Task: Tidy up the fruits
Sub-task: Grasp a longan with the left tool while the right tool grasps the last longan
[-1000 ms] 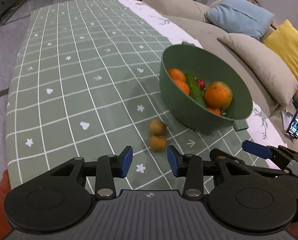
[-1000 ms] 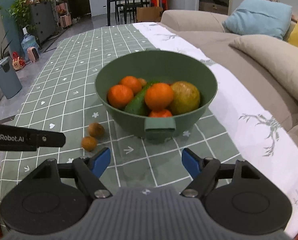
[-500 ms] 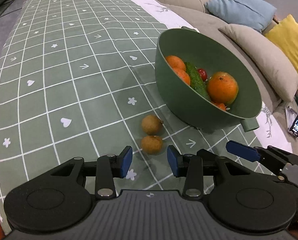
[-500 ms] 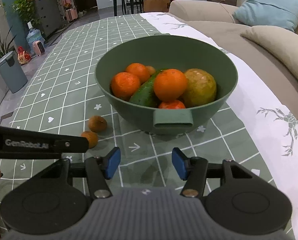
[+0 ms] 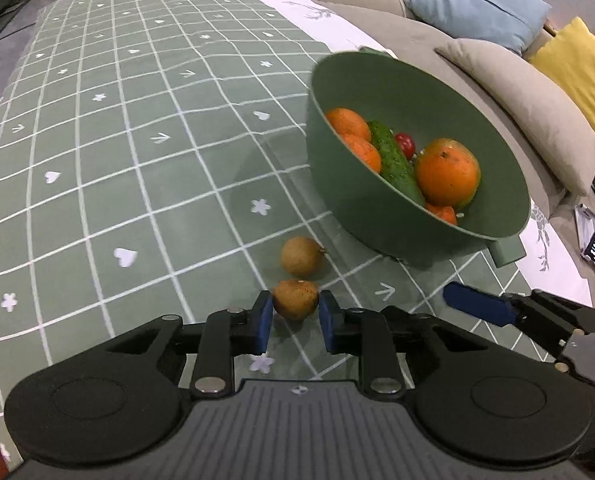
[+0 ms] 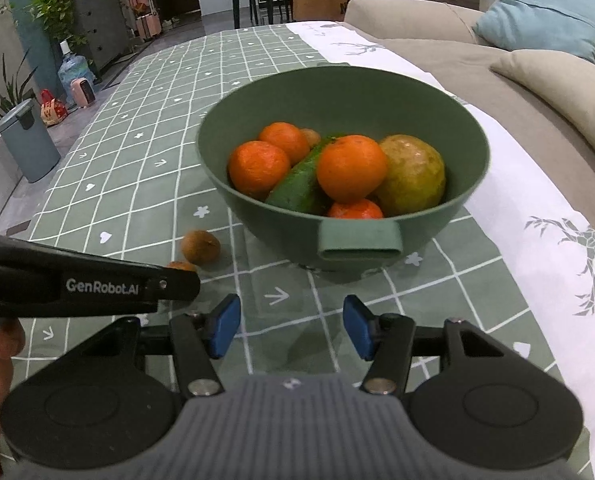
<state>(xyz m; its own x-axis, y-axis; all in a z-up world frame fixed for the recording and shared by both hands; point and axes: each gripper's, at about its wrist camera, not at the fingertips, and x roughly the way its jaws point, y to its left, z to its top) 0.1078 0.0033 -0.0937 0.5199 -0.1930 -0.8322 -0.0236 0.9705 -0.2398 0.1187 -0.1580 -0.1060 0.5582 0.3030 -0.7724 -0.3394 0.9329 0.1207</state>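
The worktop [image 5: 97, 128] is covered by a green checked cloth. On it a green bowl [image 5: 377, 92] is filled with oranges [image 5: 447, 172] and a cucumber [image 5: 395, 160], evidently as the collecting place. The right tool [image 6: 291, 326] is held open and empty before the bowl's handle [image 6: 359, 240]. The left tool [image 5: 295, 320] has just been closed on the nearer brown fruit [image 5: 295, 298], presumably for transfer; the other brown fruit [image 5: 301, 256] lies just beyond.

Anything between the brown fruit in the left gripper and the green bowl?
Only the second brown fruit, lying on the cloth just beyond the held brown fruit toward the green bowl. Lifting over it and the near wall should clear; the left gripper is already shut on the fruit.
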